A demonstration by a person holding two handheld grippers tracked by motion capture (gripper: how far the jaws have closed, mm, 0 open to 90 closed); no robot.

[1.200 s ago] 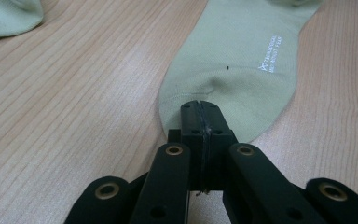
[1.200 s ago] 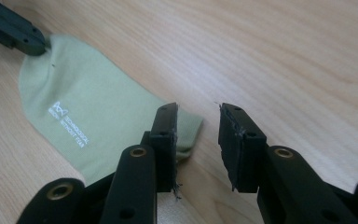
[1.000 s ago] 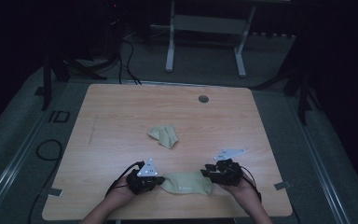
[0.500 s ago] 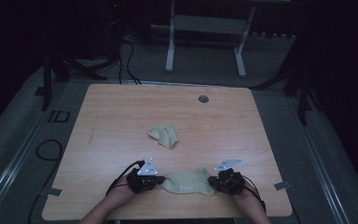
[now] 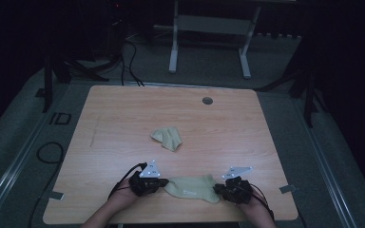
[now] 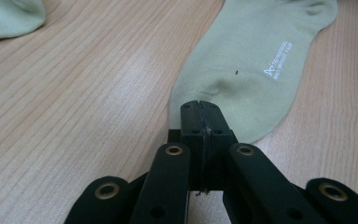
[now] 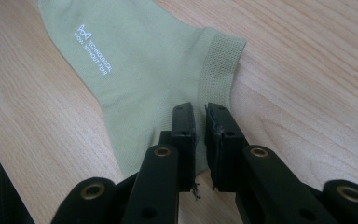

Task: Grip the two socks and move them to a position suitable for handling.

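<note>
Both tongs work one pale green sock [image 5: 192, 187] at the table's [image 5: 123, 118] near edge: the left gripper [image 6: 199, 108] clamps its toe, the right gripper [image 7: 200, 114], slightly parted after closing, holds nothing at its cuff, seemingly to stretch it flat, well apart from the crumpled sock [image 5: 167, 137]

right gripper [image 5: 218, 191]: my right hand has come down and toward me; it now sits low at the sock's [image 5: 192, 187] right end.
right jaws: they've just been opening a little again after closing, a narrow gap, cuff edge beneath the tips.
</note>
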